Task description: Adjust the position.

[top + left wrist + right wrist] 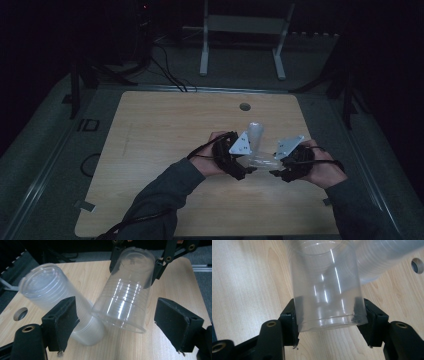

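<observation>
My right gripper [325,322] is clamped on a clear ribbed plastic cup [324,290]; my left gripper [117,325] has its jaws apart. The high view is dim, so the cup stack [50,297] on the wooden tabletop [175,285] blurs there.

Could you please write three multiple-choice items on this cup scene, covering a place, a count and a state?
1. Where is the stack of cups?
A. on its side on the table
B. upright on the floor
C. hanging from a shelf
2. How many round holes does the tabletop have?
A. none
B. one
C. four
3. What is the right gripper doing?
A. standing open
B. gripping a single clear cup
C. gripping a cable
Answers: 1 A, it lies along the wood; 2 B, one near the far edge; 3 B, its fingers press the cup's base.
</observation>
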{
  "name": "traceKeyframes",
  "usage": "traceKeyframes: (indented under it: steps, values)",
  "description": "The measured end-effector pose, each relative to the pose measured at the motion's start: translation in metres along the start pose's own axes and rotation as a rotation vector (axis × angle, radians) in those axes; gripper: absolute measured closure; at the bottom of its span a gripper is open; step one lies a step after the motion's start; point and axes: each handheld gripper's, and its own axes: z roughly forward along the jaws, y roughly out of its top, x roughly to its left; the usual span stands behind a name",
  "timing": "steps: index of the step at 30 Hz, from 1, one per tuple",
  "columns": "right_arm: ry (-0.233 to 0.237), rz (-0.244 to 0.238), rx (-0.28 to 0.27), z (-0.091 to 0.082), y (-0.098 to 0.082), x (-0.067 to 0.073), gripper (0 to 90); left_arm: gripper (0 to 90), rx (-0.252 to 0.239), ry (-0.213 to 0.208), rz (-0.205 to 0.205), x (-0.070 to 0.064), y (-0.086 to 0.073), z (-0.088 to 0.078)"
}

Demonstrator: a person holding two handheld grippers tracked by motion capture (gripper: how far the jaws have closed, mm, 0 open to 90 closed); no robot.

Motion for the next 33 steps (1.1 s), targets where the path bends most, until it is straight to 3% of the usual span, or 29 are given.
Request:
traceKeyframes:
  steps: [20, 33]
  values:
    - [-0.058, 0.122, -0.136, -0.005, -0.025, 0.0, 41.3, 18.7, -0.055, 0.013, -0.094, 0.011, -0.018, -0.014]
    - [-0.077, 0.181, -0.275, -0.009, -0.03, 0.001, 41.3, 18.6, -0.068, 0.012, -0.128, 0.015, -0.025, -0.015]
